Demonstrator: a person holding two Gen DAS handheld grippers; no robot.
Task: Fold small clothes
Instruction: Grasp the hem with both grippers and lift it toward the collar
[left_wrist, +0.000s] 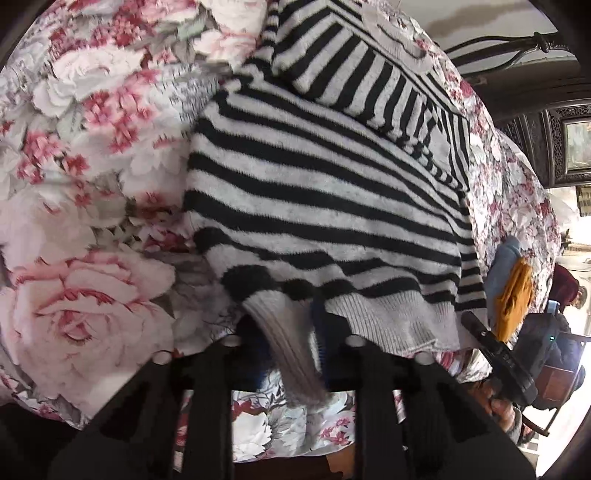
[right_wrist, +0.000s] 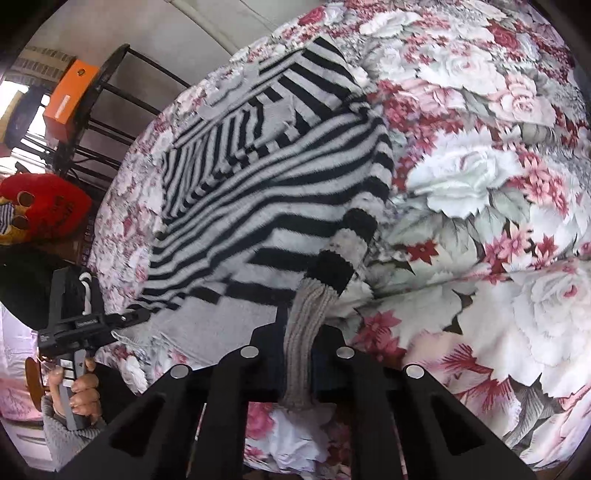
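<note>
A black-and-white striped sweater (left_wrist: 325, 192) lies on a floral bedspread (left_wrist: 92, 184), with a sleeve folded across its upper part. My left gripper (left_wrist: 291, 332) is shut on the sweater's grey ribbed hem at its near left corner. My right gripper (right_wrist: 301, 332) is shut on the grey ribbed hem at the other corner; the sweater (right_wrist: 258, 184) stretches away from it. The right gripper (left_wrist: 495, 350) shows at the right edge of the left wrist view, and the left gripper (right_wrist: 122, 319) shows at the left of the right wrist view, both at the hem.
Blue and mustard-yellow clothes (left_wrist: 511, 280) lie on the bedspread to the right of the sweater. A red plush toy (right_wrist: 44, 206) and an orange box (right_wrist: 70, 96) on a black metal rack stand beyond the bed's left edge.
</note>
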